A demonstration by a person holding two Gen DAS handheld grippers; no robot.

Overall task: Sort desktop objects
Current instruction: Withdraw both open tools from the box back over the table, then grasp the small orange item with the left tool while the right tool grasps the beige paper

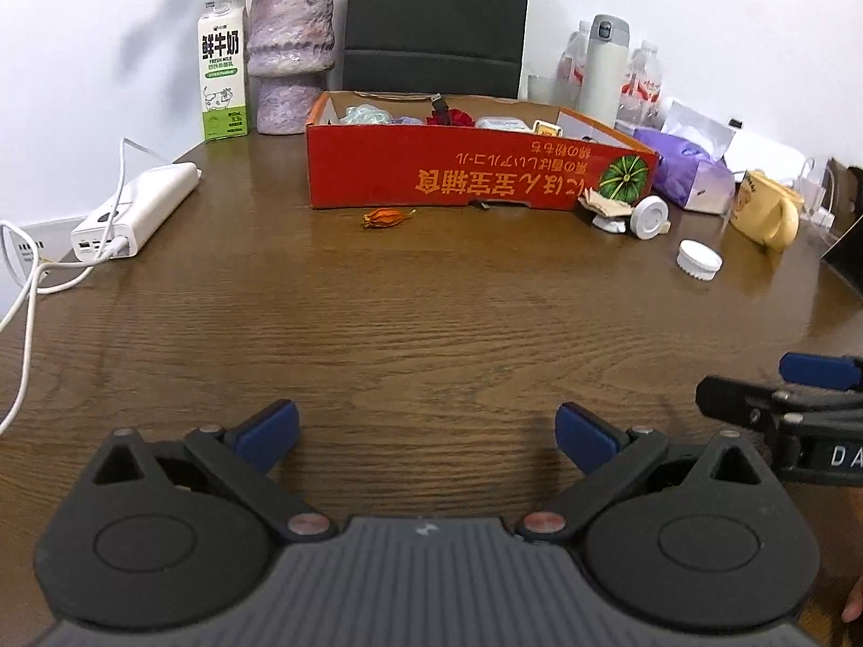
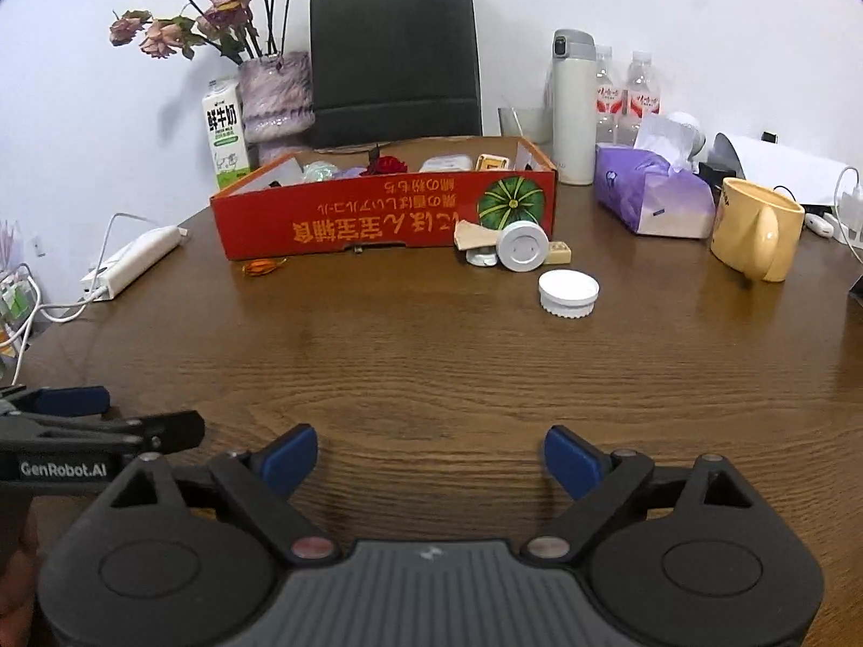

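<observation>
A red cardboard box [image 1: 474, 172] [image 2: 377, 221] stands at the far middle of the wooden table, with several small items inside. Loose things lie in front of it: a dried orange flower [image 1: 384, 217] [image 2: 262, 267], a white ribbed lid [image 1: 699, 260] [image 2: 568, 293], a white round disc [image 1: 650, 217] [image 2: 521, 246] on its edge, a crumpled brown paper [image 2: 473, 234] and a small yellow tile [image 2: 559, 253]. My left gripper [image 1: 427, 439] is open over bare wood near the front. My right gripper [image 2: 430, 459] is open too, with nothing between its blue pads.
A milk carton [image 1: 224, 73], a purple vase [image 1: 289, 54] with dried roses and a dark bag [image 2: 394, 54] line the back. A white power strip [image 1: 135, 210] with cables lies left. A tissue pack [image 2: 652, 191], yellow mug [image 2: 755, 229], thermos [image 2: 573, 108] and bottles stand right.
</observation>
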